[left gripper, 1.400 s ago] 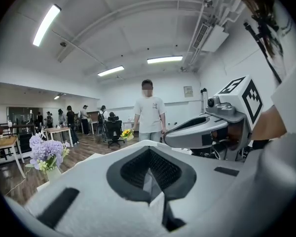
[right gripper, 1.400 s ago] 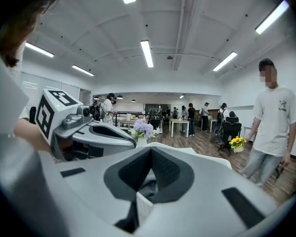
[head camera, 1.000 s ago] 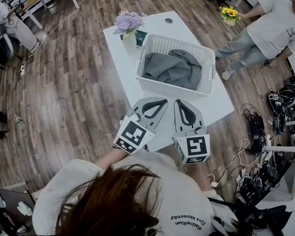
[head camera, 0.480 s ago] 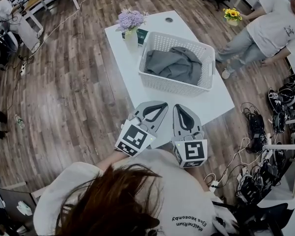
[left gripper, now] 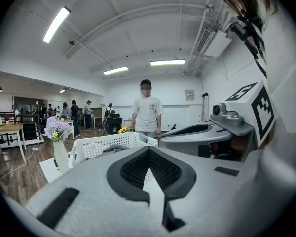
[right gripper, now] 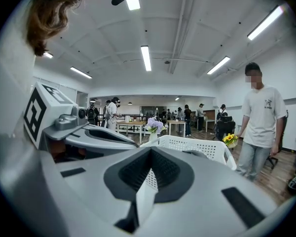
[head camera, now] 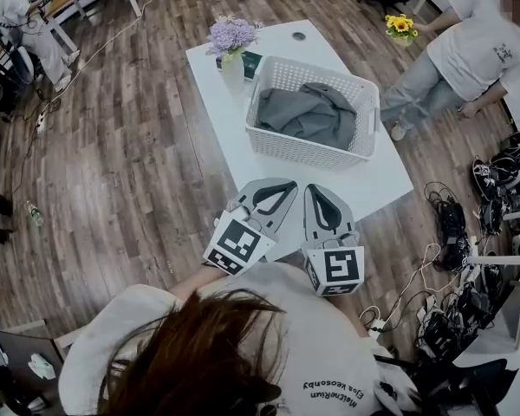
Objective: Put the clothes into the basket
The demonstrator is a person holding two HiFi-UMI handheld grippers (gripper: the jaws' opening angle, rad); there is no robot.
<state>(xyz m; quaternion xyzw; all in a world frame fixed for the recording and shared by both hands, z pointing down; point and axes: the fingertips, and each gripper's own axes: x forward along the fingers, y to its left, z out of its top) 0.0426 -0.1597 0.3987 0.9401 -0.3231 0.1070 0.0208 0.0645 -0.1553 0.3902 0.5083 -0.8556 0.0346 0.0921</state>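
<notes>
**Clothes in the basket, both grippers closed and empty**

*Head view.* Shows the grey crumpled clothes (head camera: 308, 115) heaped inside the white perforated plastic basket (head camera: 305, 152), on the white rectangular table (head camera: 230, 137) next to a pale vase of purple flowers (head camera: 229, 43). No cloth visible outside the basket, hence judged done or close to done. Places the left gripper (head camera: 284, 184) and the right gripper (head camera: 317, 189) side by side above the near table edge, well apart from the basket, tips aimed towards it. Probably parked there because nothing is left to carry. Held close to the body, near the wearer's chest.

*Left gripper view.* Looks along jaws pressed together, with nothing pinched between them. Frames the basket beyond the tips and to the left, with grey fabric just showing above its rim, and the right gripper alongside at the right. Pointed almost level, only slightly downward, which suits waiting rather than reaching. Also takes in a standing person in a white T-shirt (left gripper: 147, 115) beyond the table.

*Right gripper view.* Confirms the same for the other hand: jaws closed flat against each other, empty. Sets the basket ahead and slightly right, the left gripper at the left, and a small pot of yellow flowers (right gripper: 230, 139) further off. Similar near-level pose, parallel to its partner.
</notes>
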